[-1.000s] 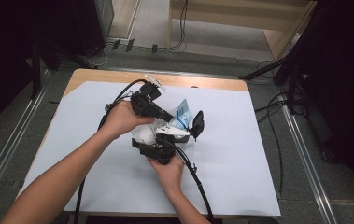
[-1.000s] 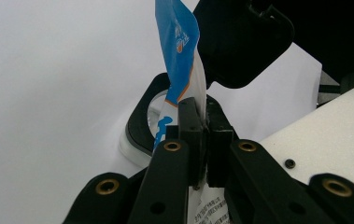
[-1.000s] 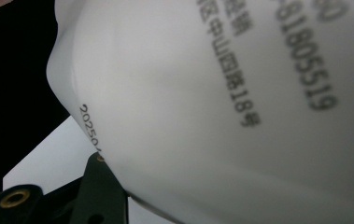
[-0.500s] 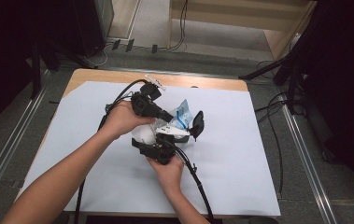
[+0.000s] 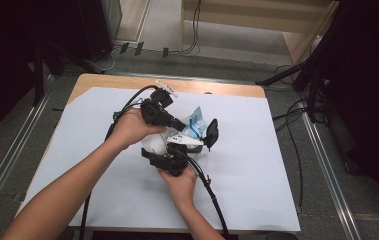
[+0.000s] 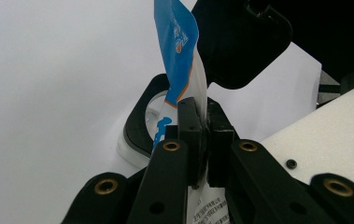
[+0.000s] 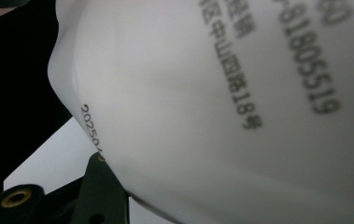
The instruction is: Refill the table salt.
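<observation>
Bare forearms; black grippers with brass-ringed screw holes; fingers (image 6: pixel 198 135) black; trailing black cables.

Quick count — one bench (image 5: pixel 237 91) with one big white sheet (image 5: pixel 257 170) spread over it, two handheld grippers (left gripper (image 5: pixel 174 121), right gripper (image 5: pixel 189 147)), two hands, and one blue-and-white pouch (image 5: pixel 195 122) between them. Each gripper has two black fingers (image 6: pixel 194 122) — four total.
</observation>
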A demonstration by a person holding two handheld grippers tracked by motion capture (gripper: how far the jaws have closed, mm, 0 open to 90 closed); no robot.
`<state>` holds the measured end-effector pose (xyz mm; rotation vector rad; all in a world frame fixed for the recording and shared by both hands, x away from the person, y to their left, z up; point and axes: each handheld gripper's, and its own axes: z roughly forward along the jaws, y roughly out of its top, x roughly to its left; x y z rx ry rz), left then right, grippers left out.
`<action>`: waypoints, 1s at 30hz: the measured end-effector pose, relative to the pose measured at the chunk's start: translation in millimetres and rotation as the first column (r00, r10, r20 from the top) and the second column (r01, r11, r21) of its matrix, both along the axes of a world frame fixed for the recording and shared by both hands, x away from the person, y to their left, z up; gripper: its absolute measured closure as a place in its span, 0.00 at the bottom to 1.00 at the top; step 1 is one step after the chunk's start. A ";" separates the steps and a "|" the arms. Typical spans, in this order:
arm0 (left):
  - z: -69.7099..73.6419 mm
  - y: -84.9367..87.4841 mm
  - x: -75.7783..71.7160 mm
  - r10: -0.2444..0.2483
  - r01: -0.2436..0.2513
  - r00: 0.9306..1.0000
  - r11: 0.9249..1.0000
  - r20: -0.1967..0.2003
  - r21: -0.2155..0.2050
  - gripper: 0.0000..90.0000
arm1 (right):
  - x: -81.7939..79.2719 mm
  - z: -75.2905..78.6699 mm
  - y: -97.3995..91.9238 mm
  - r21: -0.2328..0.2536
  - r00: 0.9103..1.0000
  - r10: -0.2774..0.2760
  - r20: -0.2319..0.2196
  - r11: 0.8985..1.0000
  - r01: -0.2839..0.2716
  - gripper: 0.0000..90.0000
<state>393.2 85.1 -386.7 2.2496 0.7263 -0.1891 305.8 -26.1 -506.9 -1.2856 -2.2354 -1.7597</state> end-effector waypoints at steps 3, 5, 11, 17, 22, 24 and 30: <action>0.1 0.0 -0.1 0.001 -0.001 1.000 1.000 -0.001 0.000 0.99 | 0.0 0.0 0.0 0.000 1.000 0.000 0.000 1.000 0.000 0.60; -0.3 -0.2 0.0 0.000 0.000 1.000 1.000 -0.003 -0.004 0.99 | 0.0 0.0 -0.1 0.000 1.000 -0.001 0.001 1.000 0.001 0.60; -0.5 -0.7 0.0 0.000 0.000 1.000 1.000 0.001 -0.003 0.99 | 0.2 0.1 -0.6 0.003 1.000 -0.001 -0.002 1.000 0.001 0.60; -0.8 -1.0 -0.1 0.001 -0.001 1.000 1.000 -0.003 -0.003 0.98 | 0.2 0.0 -0.6 0.005 1.000 -0.002 -0.004 1.000 0.002 0.60; -0.8 -1.1 -0.1 0.000 0.000 1.000 1.000 -0.004 -0.004 0.98 | 0.3 0.0 -1.0 0.002 1.000 0.000 -0.003 1.000 0.000 0.60; -1.0 -1.2 -0.2 0.000 0.000 1.000 1.000 -0.003 -0.004 0.98 | 0.4 -0.1 -1.0 0.004 1.000 0.000 -0.005 1.000 0.000 0.60; -1.0 -1.2 -0.3 0.000 0.000 1.000 1.000 -0.003 -0.004 0.98 | 0.3 0.1 -1.0 0.007 1.000 0.000 -0.007 1.000 0.000 0.60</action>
